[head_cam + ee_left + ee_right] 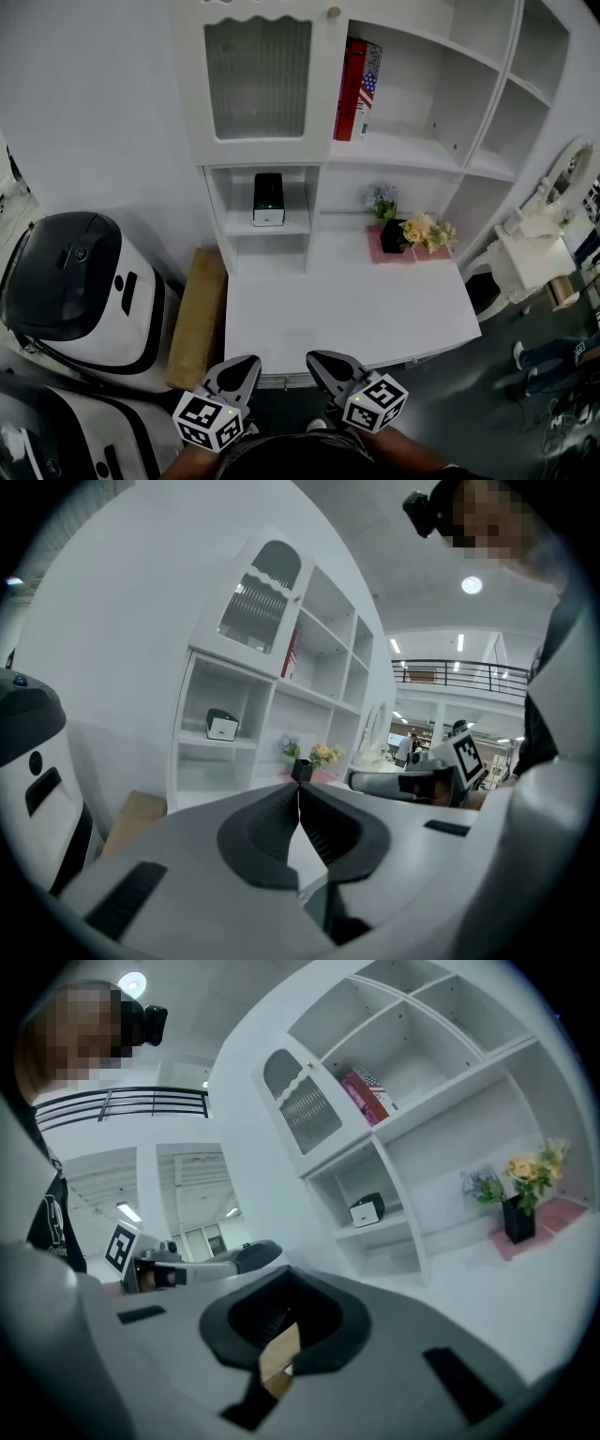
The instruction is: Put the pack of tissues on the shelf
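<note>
1. Left gripper (249, 362) & right gripper (316, 358): both jaws fully shut, nothing held, side by side at desk (375, 314) near edge.
2. Pack of tissues (268, 199): black-white, upright on small shelf (236, 225) above desk's back-left corner, well apart from both grippers.

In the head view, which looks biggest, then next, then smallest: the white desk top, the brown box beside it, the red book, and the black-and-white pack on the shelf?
1. white desk top
2. brown box
3. red book and black-and-white pack: too alike to rank.
</note>
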Demonstrator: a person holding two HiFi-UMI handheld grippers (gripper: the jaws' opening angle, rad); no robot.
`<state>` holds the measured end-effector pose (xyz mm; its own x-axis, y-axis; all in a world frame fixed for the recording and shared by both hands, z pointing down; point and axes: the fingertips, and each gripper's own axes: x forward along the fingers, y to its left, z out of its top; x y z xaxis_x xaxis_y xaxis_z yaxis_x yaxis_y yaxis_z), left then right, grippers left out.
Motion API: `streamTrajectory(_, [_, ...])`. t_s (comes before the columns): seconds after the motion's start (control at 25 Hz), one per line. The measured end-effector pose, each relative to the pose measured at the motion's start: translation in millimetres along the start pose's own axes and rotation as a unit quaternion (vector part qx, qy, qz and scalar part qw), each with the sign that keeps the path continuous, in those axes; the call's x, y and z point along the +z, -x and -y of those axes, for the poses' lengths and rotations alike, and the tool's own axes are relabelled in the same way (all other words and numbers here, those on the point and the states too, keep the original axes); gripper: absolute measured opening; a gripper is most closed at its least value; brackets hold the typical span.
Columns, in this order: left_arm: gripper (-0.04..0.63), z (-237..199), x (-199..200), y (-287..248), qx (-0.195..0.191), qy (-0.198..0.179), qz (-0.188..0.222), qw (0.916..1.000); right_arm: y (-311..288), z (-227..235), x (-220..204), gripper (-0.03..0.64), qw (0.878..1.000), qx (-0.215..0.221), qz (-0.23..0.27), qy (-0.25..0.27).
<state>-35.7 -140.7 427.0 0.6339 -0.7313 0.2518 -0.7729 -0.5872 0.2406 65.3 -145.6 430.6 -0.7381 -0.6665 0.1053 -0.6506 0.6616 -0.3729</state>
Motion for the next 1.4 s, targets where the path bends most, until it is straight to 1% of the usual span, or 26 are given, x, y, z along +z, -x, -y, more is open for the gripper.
streamTrajectory(0.28, [0.015, -24, -3, 14, -0.014, 0.005, -0.005, 0.9999, -17, -12, -8, 0.006, 1.0, -0.026, -0.009, 0.015])
streamTrajectory(0.6, [0.015, -36, 0, 24, -0.031, 0.005, -0.003, 0.9995, -26, -20, -10, 0.006, 0.999, -0.044, -0.015, 0.023])
streamTrajectory(0.8, [0.015, -39, -1, 26, -0.037, 0.006, -0.002, 0.9993, -30, -24, -11, 0.006, 0.998, -0.046, -0.018, 0.032])
streamTrajectory(1.4, [0.015, -43, -2, 29, -0.037, 0.005, 0.002, 0.9993, -29, -28, -13, 0.006, 0.998, -0.055, -0.021, 0.035])
